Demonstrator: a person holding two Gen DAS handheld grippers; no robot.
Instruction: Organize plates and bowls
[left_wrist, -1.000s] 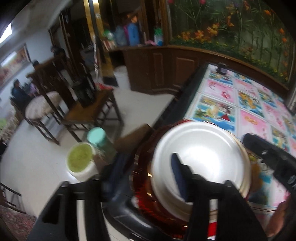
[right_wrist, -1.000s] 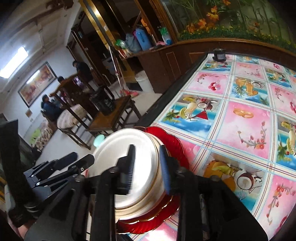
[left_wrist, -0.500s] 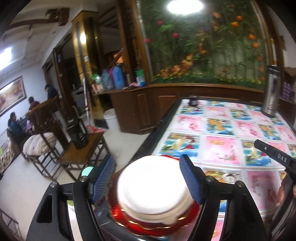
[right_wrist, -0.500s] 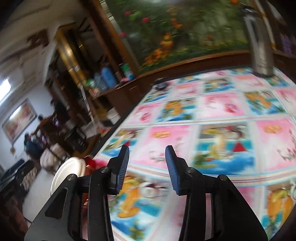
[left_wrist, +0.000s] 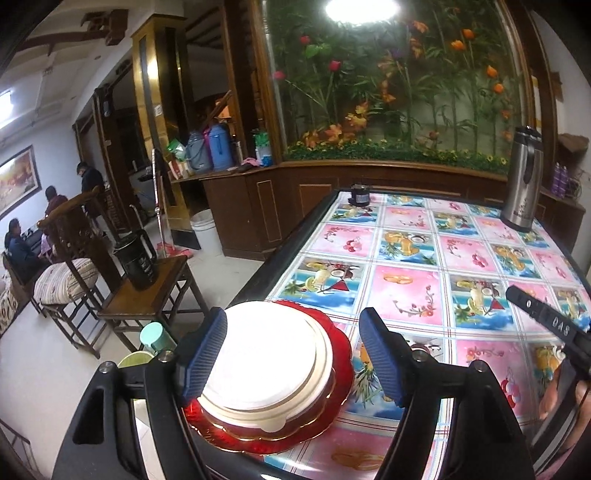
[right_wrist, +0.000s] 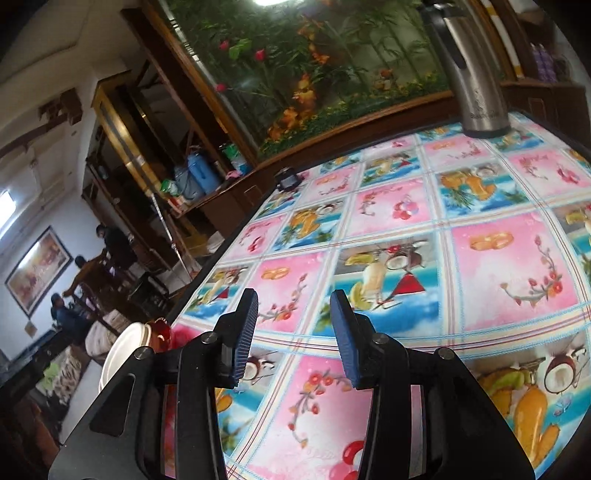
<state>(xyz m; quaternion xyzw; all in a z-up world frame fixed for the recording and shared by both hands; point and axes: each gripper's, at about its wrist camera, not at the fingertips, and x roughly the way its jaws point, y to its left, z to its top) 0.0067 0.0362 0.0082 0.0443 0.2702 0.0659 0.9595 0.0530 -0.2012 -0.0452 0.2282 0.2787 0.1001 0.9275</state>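
Stack (left_wrist: 266, 369): sitting lower centre, near table (left_wrist: 406, 295) edge; nudging inward advisable.
Left gripper (left_wrist: 291, 354): fingers spreading wide, empty.
Right gripper (right_wrist: 291, 332): fingers having just parted narrowly, gripping nothing.

a glossy, translucent red scalloped plate (left_wrist: 334, 398) at the table's near left corner carries smooth, matt white round plates (left_wrist: 266, 363). the glossy plastic fruit-patterned tablecloth (left_wrist: 424, 295) reflects light. near the far right corner stands a brushed-metal flask (left_wrist: 522, 184). the left gripper's (left_wrist: 293, 360) matt black plastic fingers bear ribbed blue pads (left_wrist: 376, 354).
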